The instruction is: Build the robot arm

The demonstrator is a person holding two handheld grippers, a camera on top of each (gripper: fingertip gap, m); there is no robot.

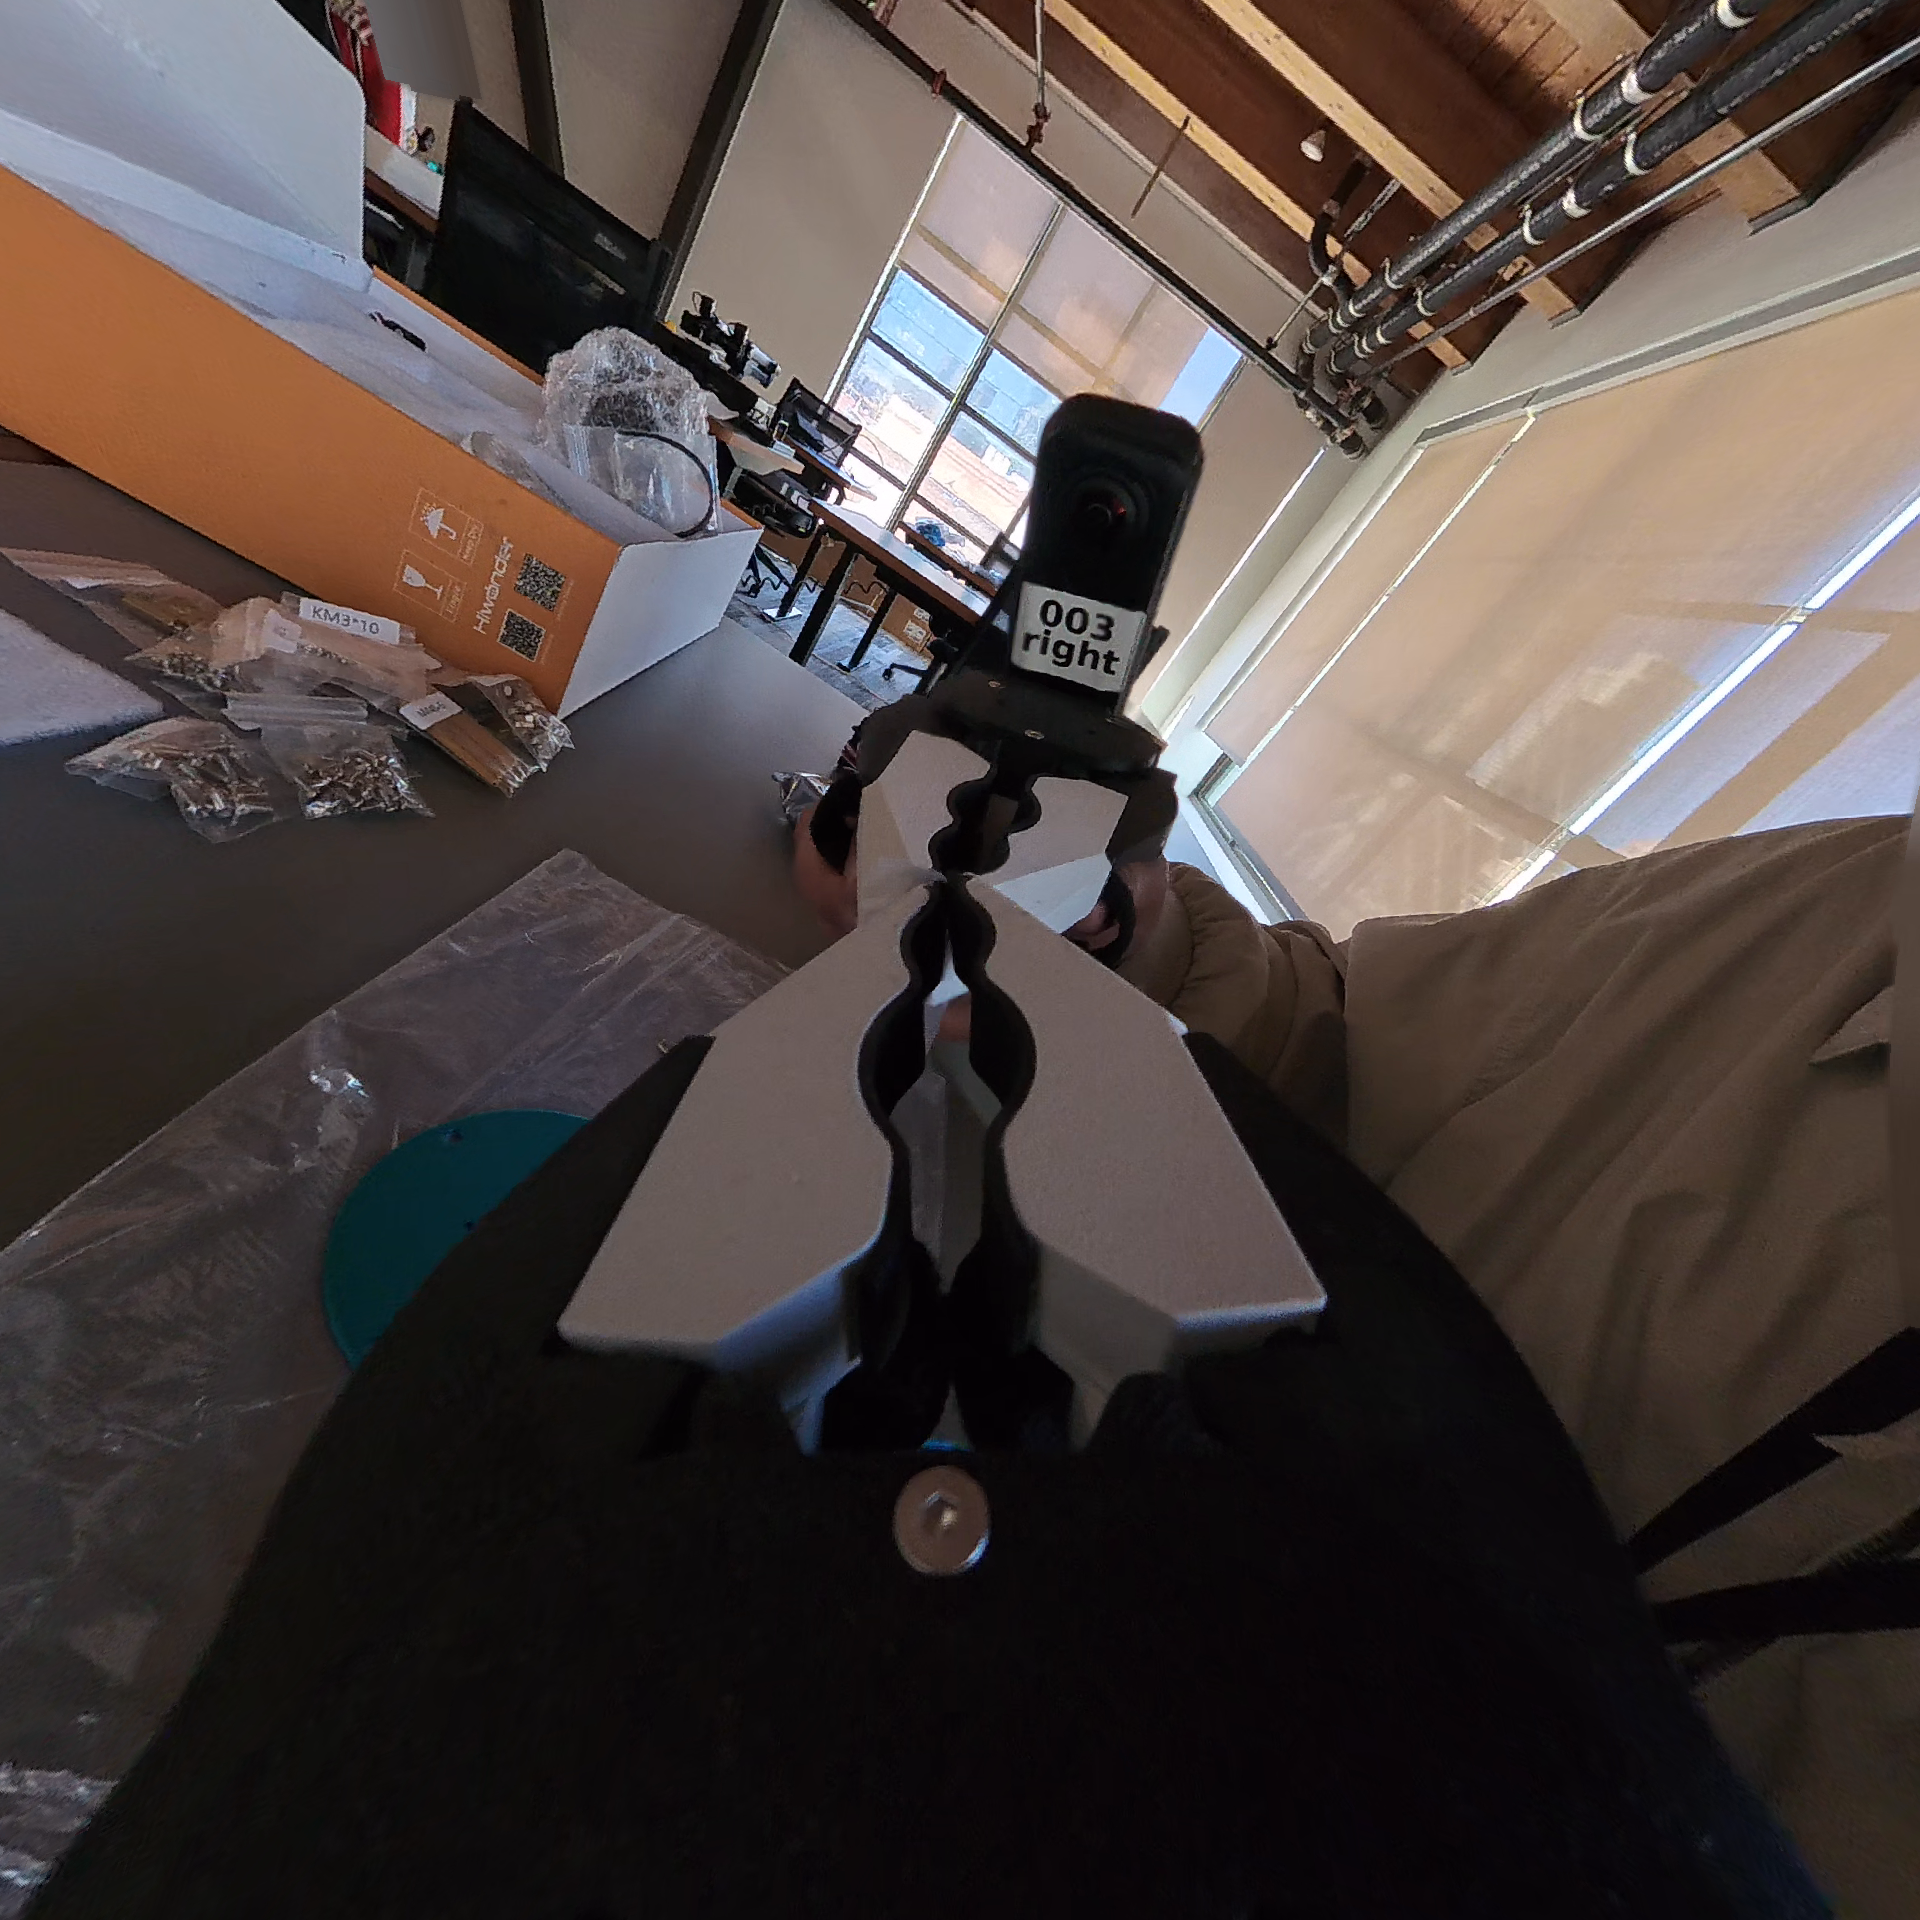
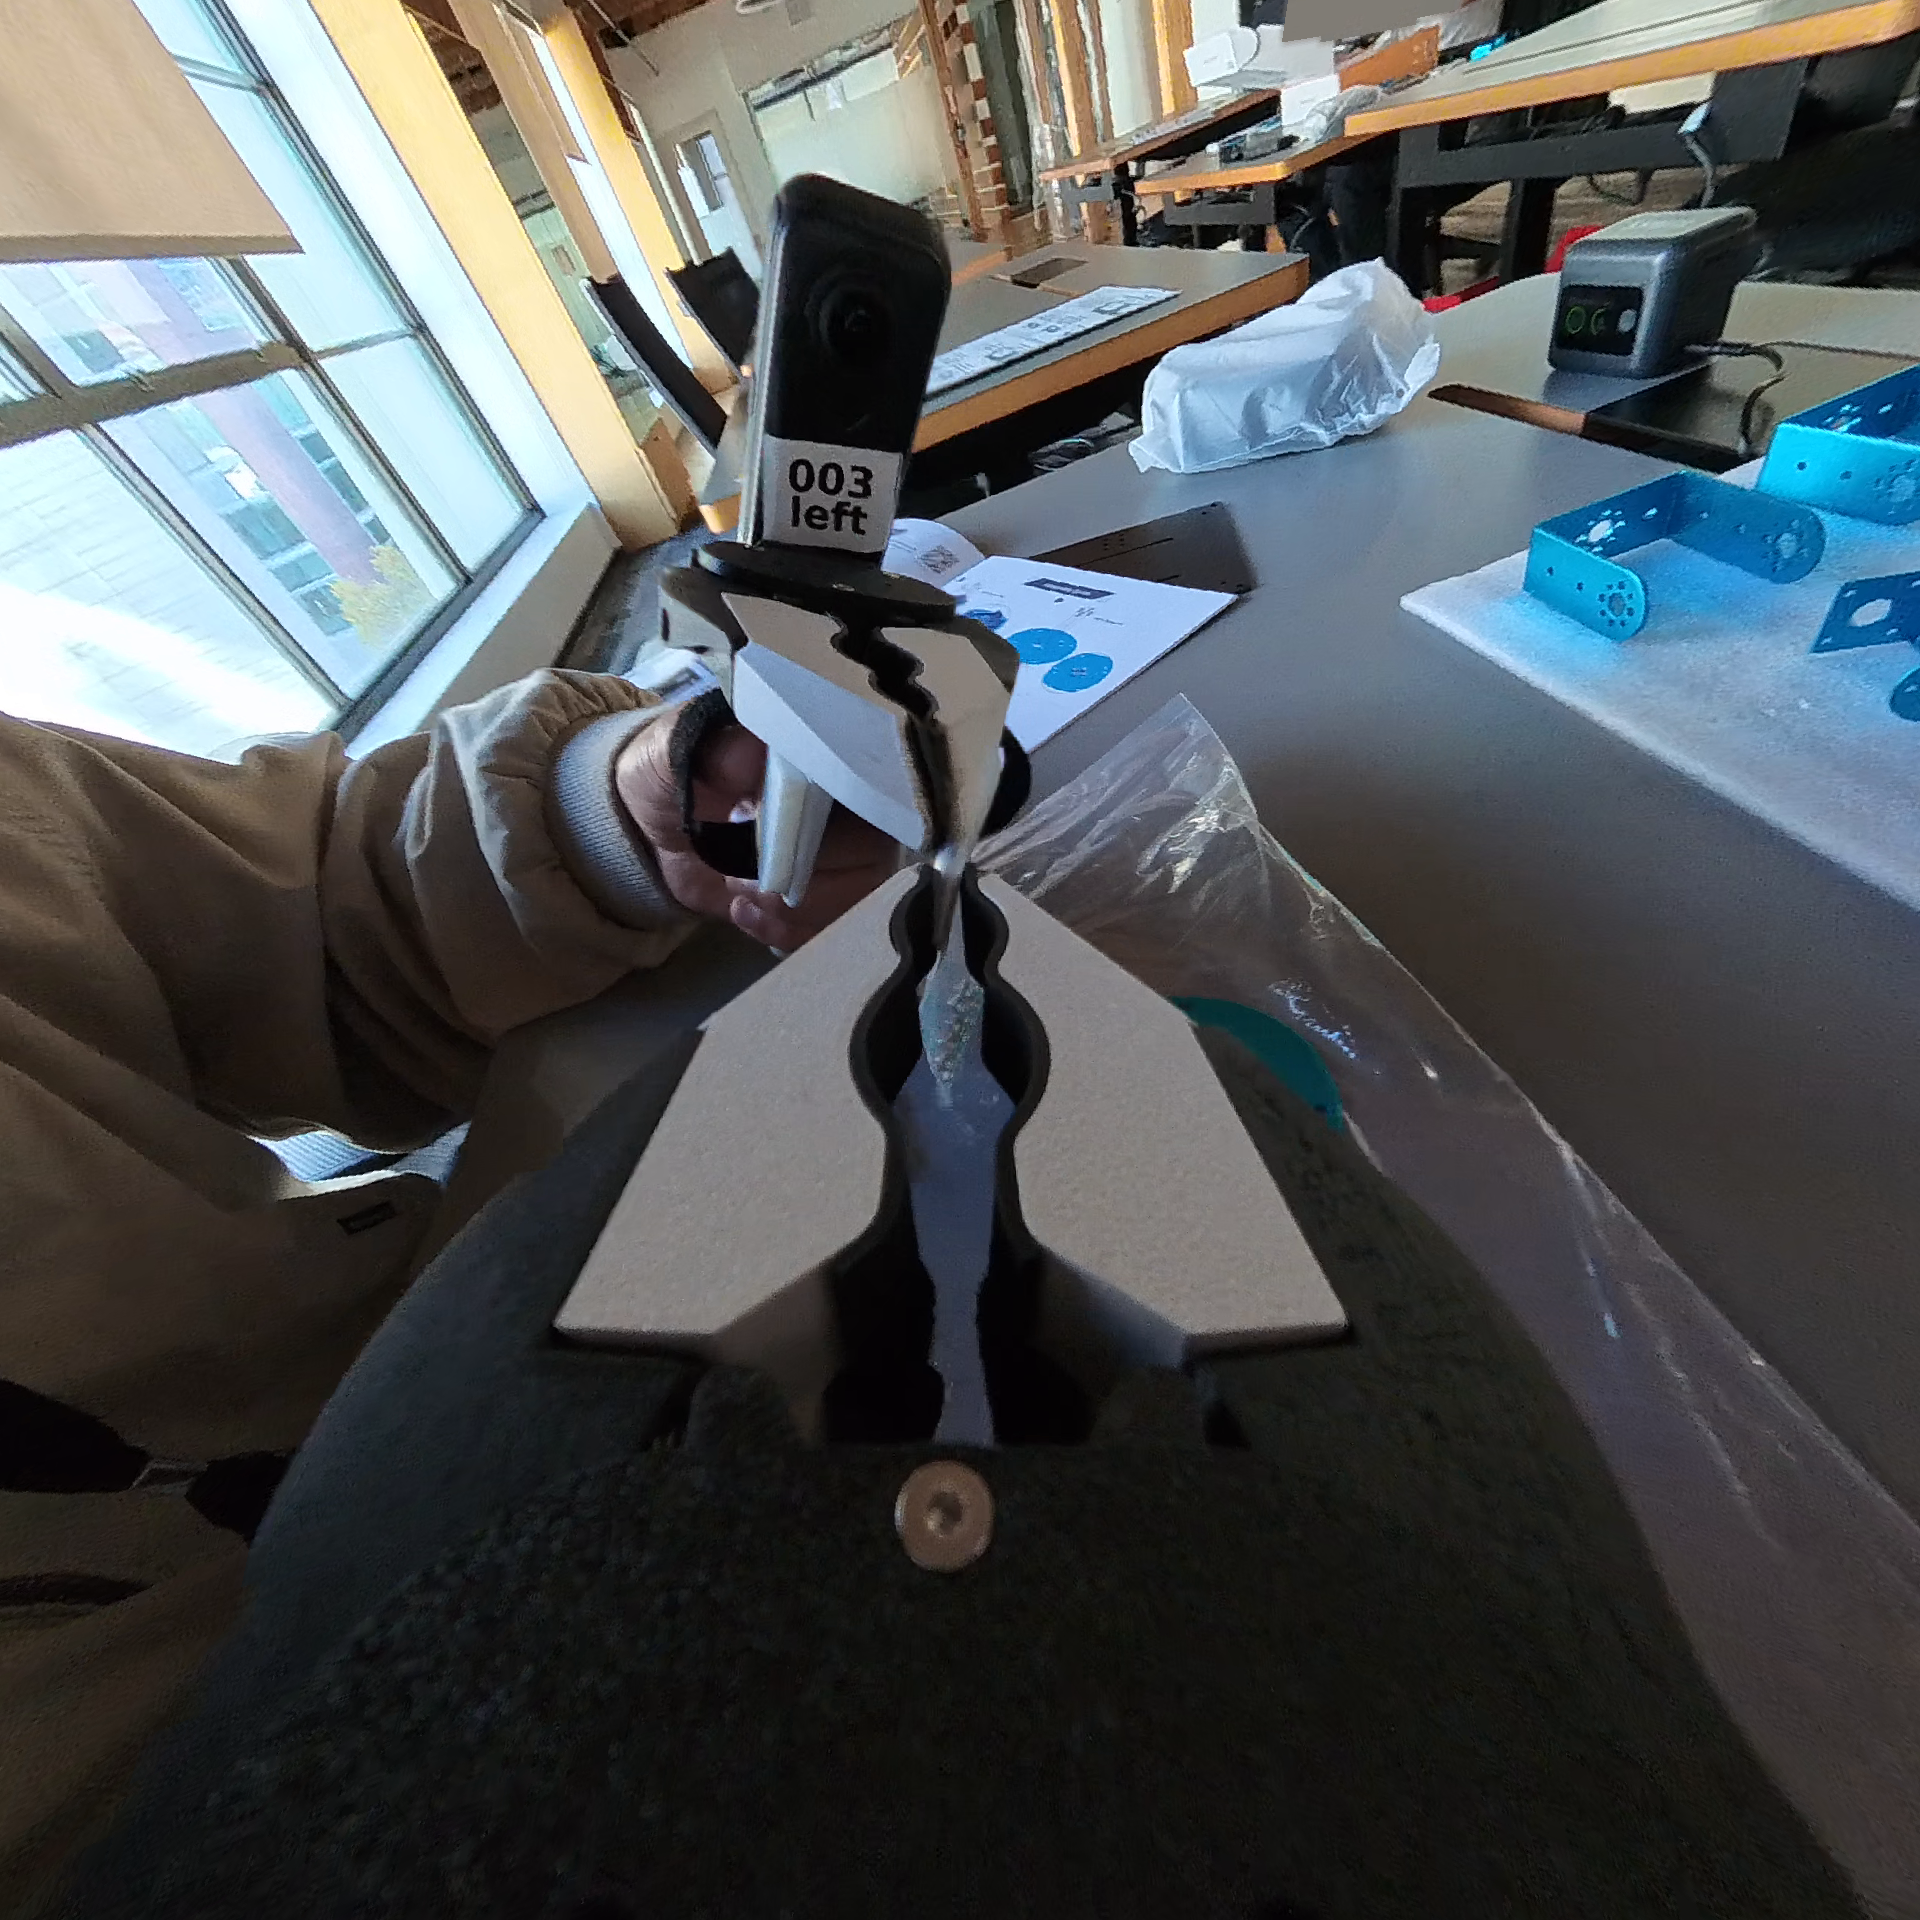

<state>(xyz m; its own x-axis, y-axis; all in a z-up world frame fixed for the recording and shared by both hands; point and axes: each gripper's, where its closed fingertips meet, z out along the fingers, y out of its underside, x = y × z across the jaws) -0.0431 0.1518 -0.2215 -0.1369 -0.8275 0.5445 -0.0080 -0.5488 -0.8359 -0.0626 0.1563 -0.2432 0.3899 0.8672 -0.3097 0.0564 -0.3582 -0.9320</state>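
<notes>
The left gripper (image 1: 935, 920) and the right gripper (image 2: 940, 888) meet tip to tip, just above the desk (image 1: 623, 821). The fingers of both stand narrow and seem to pinch one small clear packet (image 2: 954, 1013) between them. Under them lies a large clear bag (image 2: 1299, 935) with a teal disc (image 1: 436, 1216) under the plastic. Bags of screws (image 1: 312, 774) lie well apart, near an orange box (image 1: 260, 436).

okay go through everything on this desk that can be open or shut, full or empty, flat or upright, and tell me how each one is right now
left gripper: shut, tip to tip with the other.
right gripper: shut on small clear bag.
small clear bag: pinched, hanging between the fingers.
orange box: open, wrapped parts inside.
screw bags: sealed, lying flat.
big plastic bag: flat on the table.
teal disc: flat.
booklet: lying open.
</notes>
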